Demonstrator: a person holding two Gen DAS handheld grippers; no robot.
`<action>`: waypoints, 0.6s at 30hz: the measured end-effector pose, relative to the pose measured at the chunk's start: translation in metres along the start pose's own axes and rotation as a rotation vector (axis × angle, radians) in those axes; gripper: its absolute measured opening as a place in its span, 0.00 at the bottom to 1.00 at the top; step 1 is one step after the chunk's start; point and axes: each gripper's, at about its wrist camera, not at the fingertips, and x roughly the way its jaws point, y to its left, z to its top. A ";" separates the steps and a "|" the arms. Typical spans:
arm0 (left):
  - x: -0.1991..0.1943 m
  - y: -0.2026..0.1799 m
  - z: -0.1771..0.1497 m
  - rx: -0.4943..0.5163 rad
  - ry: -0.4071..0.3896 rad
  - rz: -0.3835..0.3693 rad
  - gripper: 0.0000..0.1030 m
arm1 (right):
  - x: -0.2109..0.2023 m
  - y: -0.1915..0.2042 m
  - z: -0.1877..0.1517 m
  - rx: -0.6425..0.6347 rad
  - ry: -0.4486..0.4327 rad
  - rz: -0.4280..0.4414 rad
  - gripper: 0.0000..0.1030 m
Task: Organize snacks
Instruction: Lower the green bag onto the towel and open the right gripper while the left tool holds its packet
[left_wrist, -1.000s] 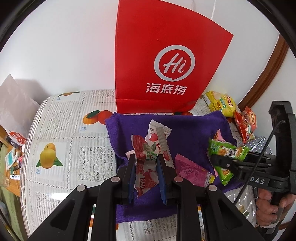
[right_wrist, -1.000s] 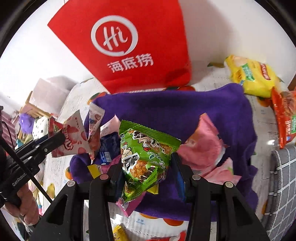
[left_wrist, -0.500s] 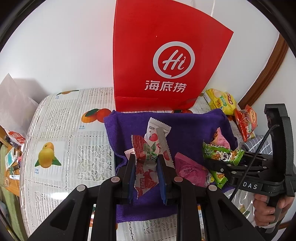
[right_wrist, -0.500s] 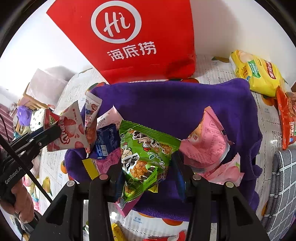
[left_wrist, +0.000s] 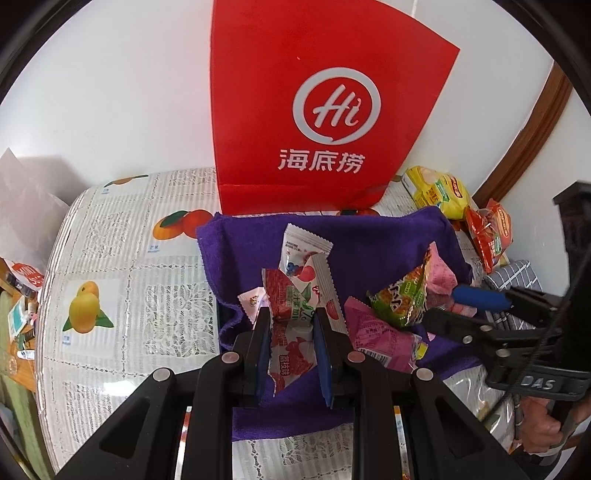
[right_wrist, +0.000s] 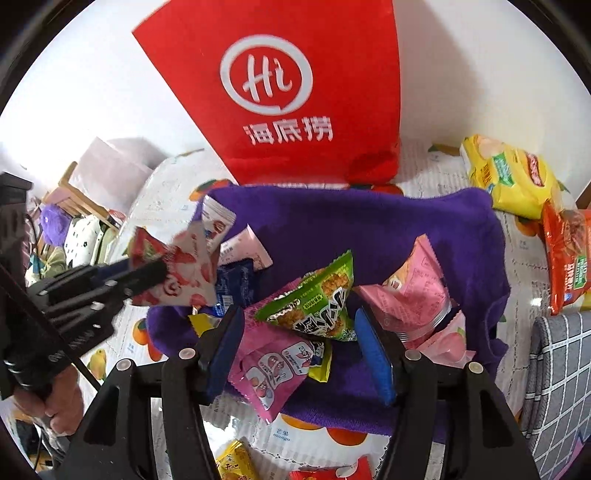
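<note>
My left gripper (left_wrist: 291, 317) is shut on a red-and-white snack packet (left_wrist: 291, 347) and holds it above the purple cloth (left_wrist: 369, 251); the right wrist view shows this gripper (right_wrist: 155, 266) and packet (right_wrist: 184, 273) at the left. My right gripper (right_wrist: 299, 321) hangs over the cloth (right_wrist: 351, 229) with its jaws opening. A green snack packet (right_wrist: 317, 299) lies tilted between them, free of the pads, resting on pink packets. From the left wrist, the right gripper (left_wrist: 439, 305) sits just right of the green packet (left_wrist: 402, 299). A red paper bag (left_wrist: 325, 110) stands behind the cloth.
Pink packets (right_wrist: 413, 288) (right_wrist: 269, 365) and a blue one (right_wrist: 236, 284) lie on the cloth. A yellow packet (right_wrist: 509, 173) and an orange-red packet (right_wrist: 569, 254) sit at the right, beside a grey checked cloth (right_wrist: 561, 387). The fruit-print table (left_wrist: 129, 295) curves off at the left.
The right jaws have spread apart and the green packet has tipped over out of their grip onto the pink packets. The left gripper keeps its packet and has hardly moved.
</note>
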 end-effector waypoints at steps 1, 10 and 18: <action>0.001 -0.001 0.000 0.003 0.002 0.000 0.20 | -0.003 0.000 0.000 0.001 -0.006 0.002 0.60; 0.011 -0.011 -0.005 0.035 0.034 0.003 0.20 | -0.030 0.000 0.000 0.004 -0.085 0.003 0.60; 0.017 -0.015 -0.006 0.039 0.048 0.009 0.21 | -0.037 -0.012 0.001 0.054 -0.110 0.001 0.61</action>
